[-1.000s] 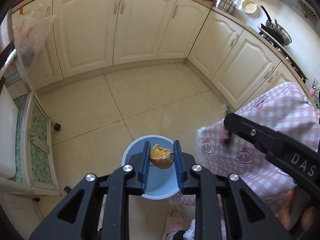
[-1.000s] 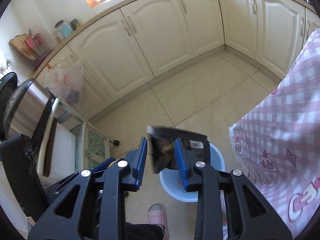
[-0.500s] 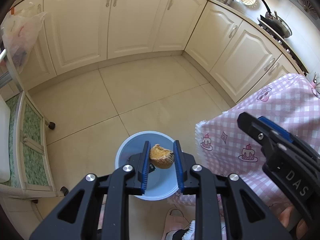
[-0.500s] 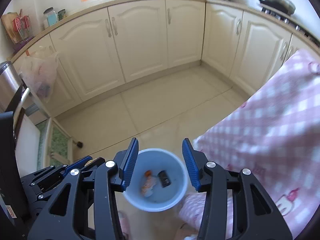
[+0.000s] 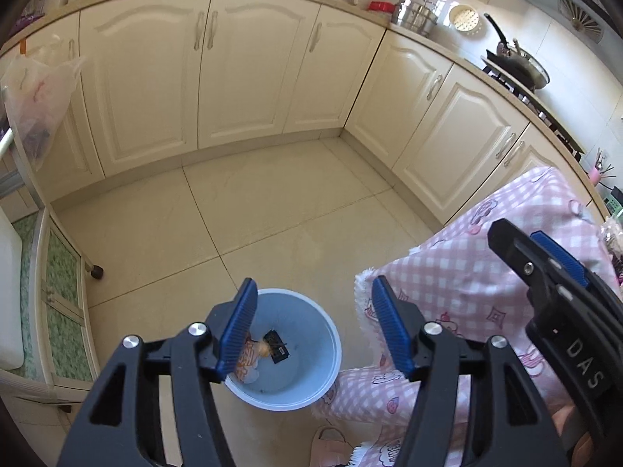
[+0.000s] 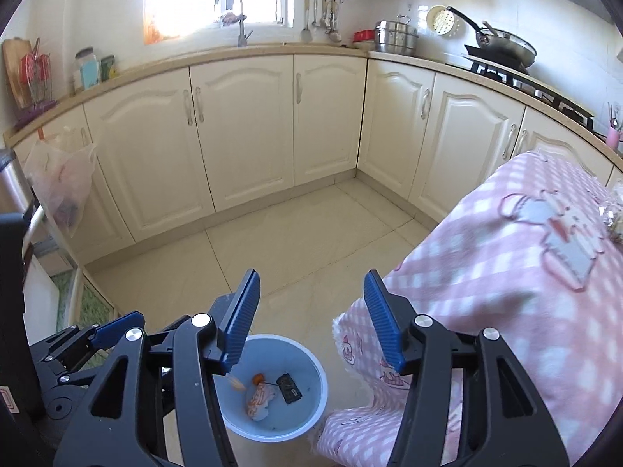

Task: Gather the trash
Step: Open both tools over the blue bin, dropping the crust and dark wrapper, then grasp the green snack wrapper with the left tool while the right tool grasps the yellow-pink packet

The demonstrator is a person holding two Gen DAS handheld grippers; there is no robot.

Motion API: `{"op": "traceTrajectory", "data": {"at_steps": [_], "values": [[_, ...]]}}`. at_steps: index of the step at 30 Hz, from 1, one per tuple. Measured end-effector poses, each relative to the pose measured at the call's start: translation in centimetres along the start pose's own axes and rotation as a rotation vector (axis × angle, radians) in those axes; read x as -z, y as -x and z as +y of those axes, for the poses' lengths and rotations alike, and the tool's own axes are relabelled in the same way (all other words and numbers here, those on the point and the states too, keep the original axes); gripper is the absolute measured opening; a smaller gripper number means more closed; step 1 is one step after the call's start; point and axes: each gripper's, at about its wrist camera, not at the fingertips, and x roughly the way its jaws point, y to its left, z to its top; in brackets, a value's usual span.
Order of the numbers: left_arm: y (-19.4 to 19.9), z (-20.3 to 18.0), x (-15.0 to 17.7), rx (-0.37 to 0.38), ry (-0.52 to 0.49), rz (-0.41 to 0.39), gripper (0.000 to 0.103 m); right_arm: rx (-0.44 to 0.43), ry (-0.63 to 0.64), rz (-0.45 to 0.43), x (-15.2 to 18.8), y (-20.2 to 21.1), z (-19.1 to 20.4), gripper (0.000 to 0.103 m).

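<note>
Above the blue bin (image 5: 311, 397)

Our left gripper (image 5: 313, 317) and right gripper (image 6: 311, 311) are opening, jaws empty; wrappers (image 6: 260, 401) lie inside.

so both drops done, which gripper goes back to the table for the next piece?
Right, probably. Right gripper is empty, jaws opening, beside the pink checked tablecloth; left gripper hangs over the blue bin.

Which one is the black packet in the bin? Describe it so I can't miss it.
On the tiled floor, beside the pink checked tablecloth, stands a pale blue bin. Inside lies the black packet, flat on the bottom: the only dark, square-edged piece, right of the orange-and-white wrapper.
</note>
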Motion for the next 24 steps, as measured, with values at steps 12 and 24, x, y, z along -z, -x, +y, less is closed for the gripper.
{"op": "traceTrajectory", "data": {"at_steps": [12,24], "values": [[8.8,-4.6,-0.7,0.048,-0.059,-0.126,0.06,0.044,-0.039,-0.094,-0.7,8.2,-2.9,0.054],[15.6,-16.3,2.0,0.187,-0.235,-0.186,0.062,0.186,-0.157,-0.196,1.1,19.4,-13.0,0.057]]}}
